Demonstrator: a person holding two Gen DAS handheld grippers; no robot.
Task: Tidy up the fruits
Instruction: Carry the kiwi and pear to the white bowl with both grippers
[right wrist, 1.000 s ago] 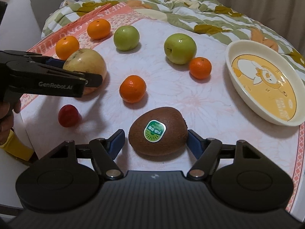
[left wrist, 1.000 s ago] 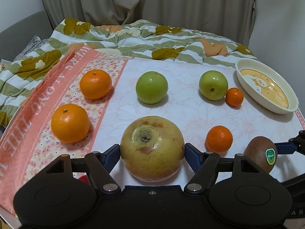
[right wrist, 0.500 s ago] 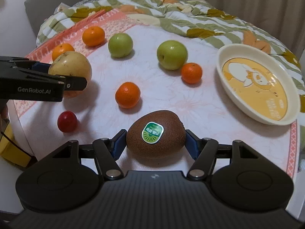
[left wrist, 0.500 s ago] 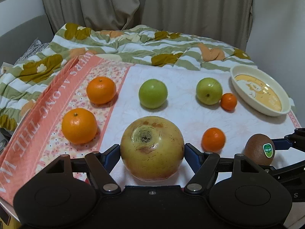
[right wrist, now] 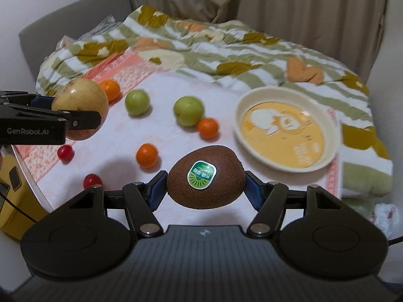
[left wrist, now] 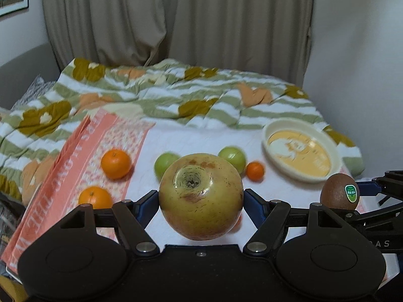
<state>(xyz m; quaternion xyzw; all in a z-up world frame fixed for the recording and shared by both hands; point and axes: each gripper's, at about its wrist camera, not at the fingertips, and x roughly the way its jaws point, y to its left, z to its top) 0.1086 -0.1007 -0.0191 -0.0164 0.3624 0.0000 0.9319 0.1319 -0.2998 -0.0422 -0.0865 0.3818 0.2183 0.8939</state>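
Left gripper (left wrist: 201,202): blue pads pressed on both flanks of a large yellow-brown apple (left wrist: 200,196), held mid-frame and clear of the cloth, stem hollow facing the camera. Jaws stand fairly wide, set by the fruit's breadth.

Right gripper (right wrist: 206,187): pads clamped on a brown kiwi (right wrist: 206,177) with its green sticker up, lower centre of the right wrist frame. Its jaws have just been closing, and the kiwi sits between them, gripped. Kiwi is off the cloth; a soft shadow lies on the white cloth (right wrist: 161,100) to its left.

Pose: both grippers tilt downward over the bed. In the right wrist view the left gripper enters level from the left edge with the apple; in the left wrist view the kiwi shows at right of frame, at about the apple's level.

Lying on the cloth: cream dish (right wrist: 240,105), right of centre, holding no fruit; two green apples (right wrist: 137,102) mid-frame; oranges (right wrist: 147,155) scattered beside them; two small red fruits (right wrist: 65,152) at lower left. Striped quilt (right wrist: 226,47) bunched behind.
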